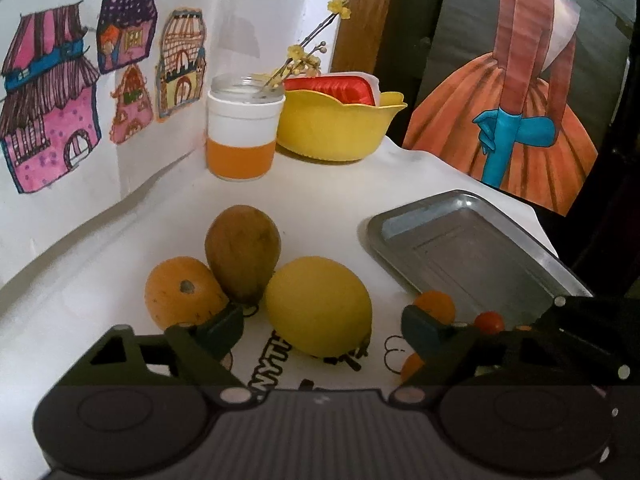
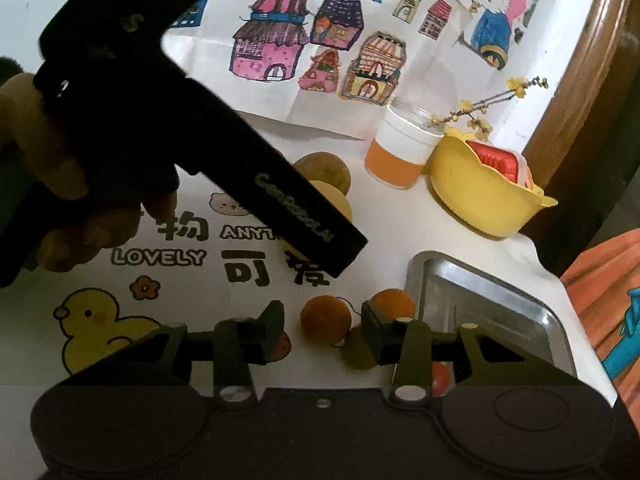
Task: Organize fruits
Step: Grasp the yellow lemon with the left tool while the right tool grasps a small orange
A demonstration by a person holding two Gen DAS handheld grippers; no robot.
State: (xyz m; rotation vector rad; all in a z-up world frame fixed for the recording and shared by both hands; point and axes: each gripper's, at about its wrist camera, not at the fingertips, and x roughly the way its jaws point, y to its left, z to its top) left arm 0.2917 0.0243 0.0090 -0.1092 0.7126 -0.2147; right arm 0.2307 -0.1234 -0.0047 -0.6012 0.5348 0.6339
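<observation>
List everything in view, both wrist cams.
lemon: 1, yellow, table centre
brown fruit: 1, behind lemon
orange fruit: 1, left of lemon
small fruits: several, orange and red, by tray
tray: 1, metal, empty, right
jar: 1, white and orange, back
bowl: 1, yellow, beside jar
left gripper: open, around lemon
right gripper: open, at small fruits
hand: holds left gripper

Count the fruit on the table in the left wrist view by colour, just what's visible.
Orange fruits: 3
Yellow fruit: 1
Brown fruit: 1
Red fruit: 1
Total: 6 visible
</observation>
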